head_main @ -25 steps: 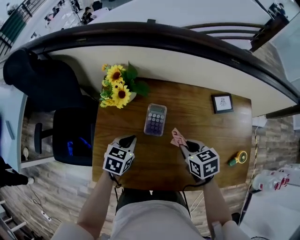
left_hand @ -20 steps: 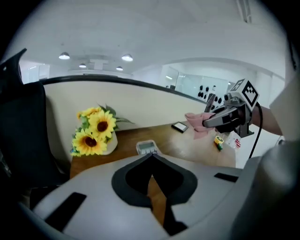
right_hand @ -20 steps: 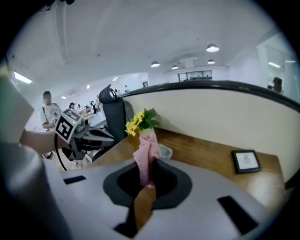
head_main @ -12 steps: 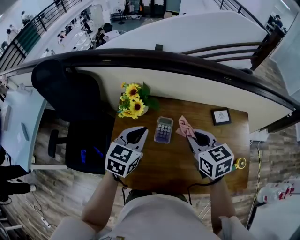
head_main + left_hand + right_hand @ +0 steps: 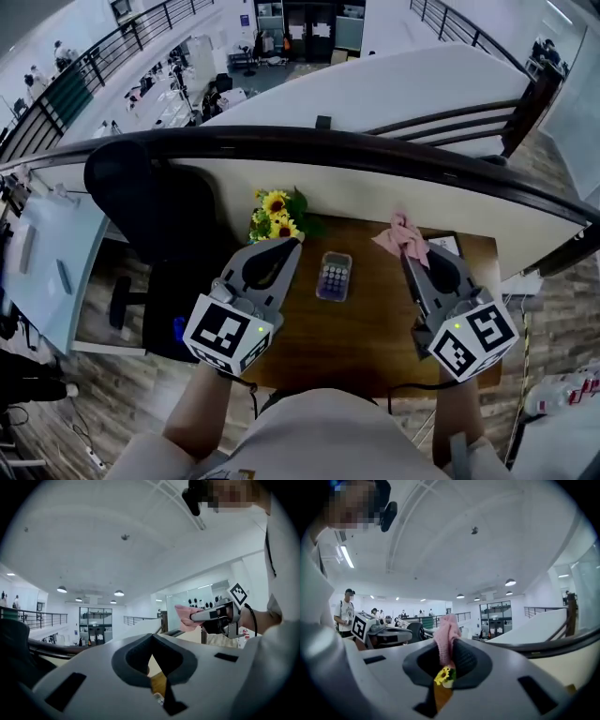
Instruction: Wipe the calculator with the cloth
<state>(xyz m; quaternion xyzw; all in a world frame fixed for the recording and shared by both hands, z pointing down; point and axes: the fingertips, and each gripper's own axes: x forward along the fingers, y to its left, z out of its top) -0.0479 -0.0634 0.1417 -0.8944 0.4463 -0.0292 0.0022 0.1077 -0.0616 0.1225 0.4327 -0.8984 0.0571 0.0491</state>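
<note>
The calculator (image 5: pixel 335 276) lies flat on the brown wooden table (image 5: pixel 375 337), seen in the head view between my two raised grippers. My right gripper (image 5: pixel 410 246) is lifted well above the table and shut on the pink cloth (image 5: pixel 402 234), which bunches out past its tips. In the right gripper view the cloth (image 5: pixel 446 634) stands up between the closed jaws. My left gripper (image 5: pixel 290 242) is also held high, shut with nothing in it. The left gripper view shows its jaws (image 5: pixel 151 640) meeting at the tips, and the right gripper with the cloth (image 5: pixel 185 616) beyond.
A vase of sunflowers (image 5: pixel 275 215) stands at the table's back left. A small framed picture (image 5: pixel 444 247) sits at the back right, partly behind the right gripper. A black office chair (image 5: pixel 150 211) is left of the table; a curved dark railing (image 5: pixel 375 150) runs behind it.
Both grippers have risen from just above the table to well over it, toward the camera. The pink cloth went up with the right gripper. The head view has tilted up, the table looking smaller.
</note>
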